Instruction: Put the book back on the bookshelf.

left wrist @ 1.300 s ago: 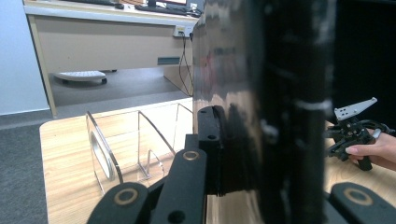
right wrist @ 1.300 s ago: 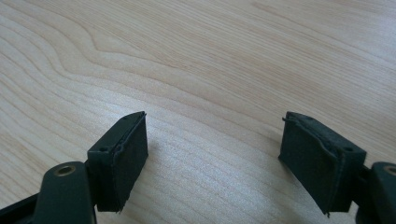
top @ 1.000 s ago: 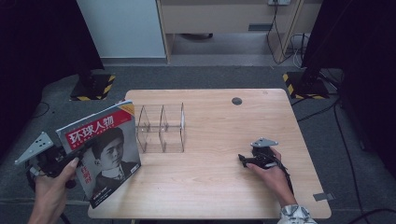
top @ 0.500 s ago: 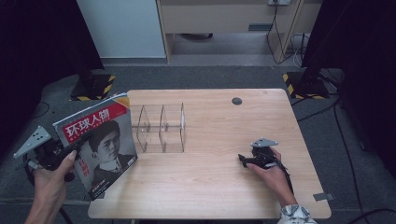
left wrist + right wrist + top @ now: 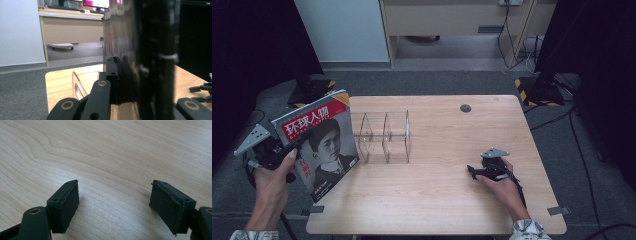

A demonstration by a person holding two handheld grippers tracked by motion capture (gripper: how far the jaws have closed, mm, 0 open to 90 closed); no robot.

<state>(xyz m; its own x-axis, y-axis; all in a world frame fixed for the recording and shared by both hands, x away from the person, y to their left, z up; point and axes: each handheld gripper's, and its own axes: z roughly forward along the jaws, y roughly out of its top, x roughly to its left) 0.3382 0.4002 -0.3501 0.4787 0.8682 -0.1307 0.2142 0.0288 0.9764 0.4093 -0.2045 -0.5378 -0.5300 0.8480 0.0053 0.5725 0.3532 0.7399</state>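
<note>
At worktop's left edge: your left claw point(image 5: 287, 152) is clamped on the magazine point(image 5: 319, 142), holding it upright and tilted, off the worktop point(image 5: 437, 200), just left of the clear divider rack point(image 5: 384, 136).
Grip point: you have it by the left edge of the cover, roughly mid-height; in the left gripper view the magazine point(image 5: 140, 57) runs edge-on between the jaws and the pads sit flat on it.
Weight: light, I'd judge; one claw carries it without visible sag.
Stiffness: thin and floppy as magazines go. It looks flat now, but expect the free edge to droop or fan if you tip it level.
Surface: glossy cover, so likely slippery. Keep the pinch firm and avoid quick swings.
Fragility: won't break, but pages crease easily; don't ram the bottom edge into a rack wall.
Best hold: near the spine side, where all pages are bound, rather than at the loose edge.
Rack: clear plastic, upright slots; probably light itself and may skid if nudged.
Right claw: your right claw point(image 5: 479, 171) rests on the worktop near the right side, jaws spread wide, nothing between them.
</note>
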